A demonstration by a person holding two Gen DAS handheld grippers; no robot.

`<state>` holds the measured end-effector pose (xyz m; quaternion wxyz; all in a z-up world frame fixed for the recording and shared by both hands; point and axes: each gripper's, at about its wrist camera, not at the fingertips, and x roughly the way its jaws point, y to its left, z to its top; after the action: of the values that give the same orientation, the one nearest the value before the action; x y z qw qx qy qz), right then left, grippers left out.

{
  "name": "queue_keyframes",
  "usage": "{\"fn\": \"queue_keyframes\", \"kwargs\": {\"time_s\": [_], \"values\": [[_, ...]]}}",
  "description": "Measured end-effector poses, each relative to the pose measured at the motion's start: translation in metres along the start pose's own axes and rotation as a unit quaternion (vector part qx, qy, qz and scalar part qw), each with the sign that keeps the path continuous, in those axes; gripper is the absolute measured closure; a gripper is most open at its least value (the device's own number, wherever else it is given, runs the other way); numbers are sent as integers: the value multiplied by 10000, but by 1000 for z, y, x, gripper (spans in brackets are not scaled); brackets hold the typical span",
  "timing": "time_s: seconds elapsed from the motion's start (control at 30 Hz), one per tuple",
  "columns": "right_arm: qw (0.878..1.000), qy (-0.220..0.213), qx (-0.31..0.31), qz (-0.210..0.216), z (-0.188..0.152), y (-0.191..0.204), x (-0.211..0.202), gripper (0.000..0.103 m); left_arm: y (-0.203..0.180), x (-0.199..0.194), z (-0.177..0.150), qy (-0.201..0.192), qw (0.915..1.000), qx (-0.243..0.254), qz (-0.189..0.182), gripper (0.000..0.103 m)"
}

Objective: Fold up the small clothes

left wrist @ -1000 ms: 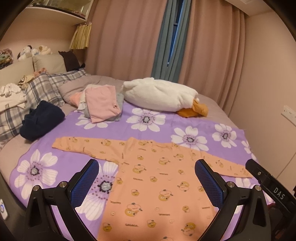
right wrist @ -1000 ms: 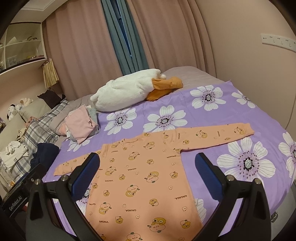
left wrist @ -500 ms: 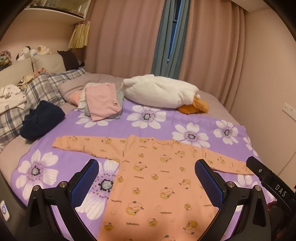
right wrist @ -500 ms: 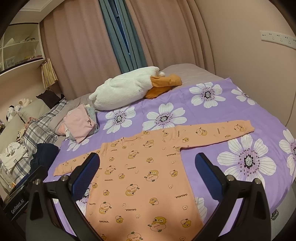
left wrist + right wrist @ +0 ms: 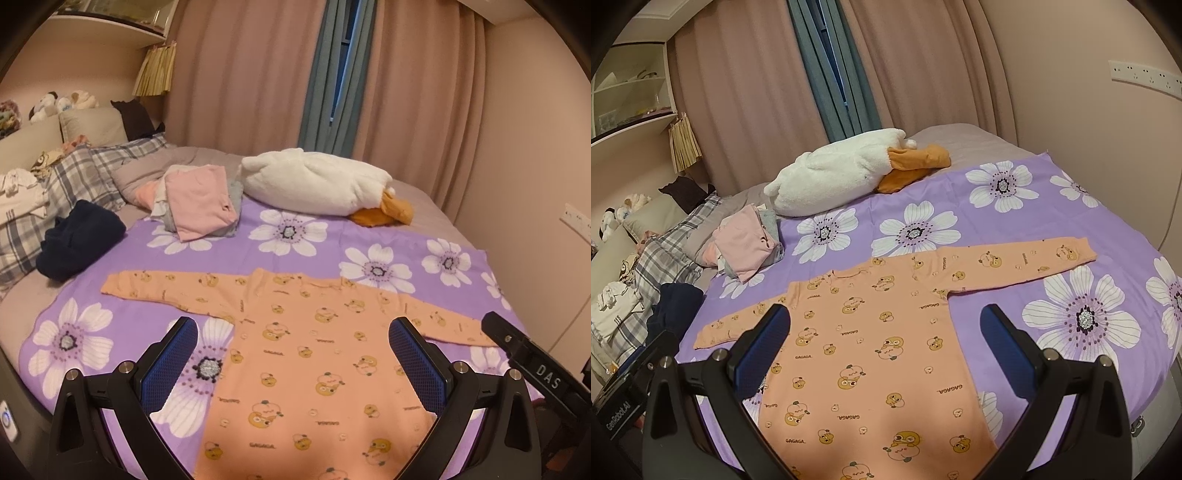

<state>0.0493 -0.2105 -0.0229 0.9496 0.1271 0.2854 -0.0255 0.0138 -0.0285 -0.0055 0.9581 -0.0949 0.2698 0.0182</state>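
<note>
The orange long-sleeved baby top (image 5: 314, 354) lies flat and face up on the purple flowered bedspread (image 5: 74, 332), both sleeves stretched out sideways, collar toward the curtains and hem toward the cameras. The left gripper (image 5: 293, 363) and right gripper (image 5: 886, 354) both hover above the lower body of the garment, fingers spread wide and holding nothing; neither touches the cloth. Judgement: the fold has not begun, and the first step in hand is a sleeve fold. To do it well, each gripper should travel out to its own sleeve, the left sleeve cuff (image 5: 110, 286) and the right sleeve cuff (image 5: 1075, 251), pinch only the top's fabric without catching the bedspread beneath, and carry the cuff inward across the chest so the side seams stay straight. A stack of folded clothes (image 5: 199, 201) sits well apart near the white plush duck (image 5: 314, 184), the likely destination afterwards.
</note>
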Motion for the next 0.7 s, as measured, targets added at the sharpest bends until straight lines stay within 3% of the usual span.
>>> {"fn": "queue_keyframes", "kwargs": {"time_s": [0.7], "values": [[10000,0,-55,-75,1,1,1,0,4,2,-2,33,10000,48,60,0]]}}
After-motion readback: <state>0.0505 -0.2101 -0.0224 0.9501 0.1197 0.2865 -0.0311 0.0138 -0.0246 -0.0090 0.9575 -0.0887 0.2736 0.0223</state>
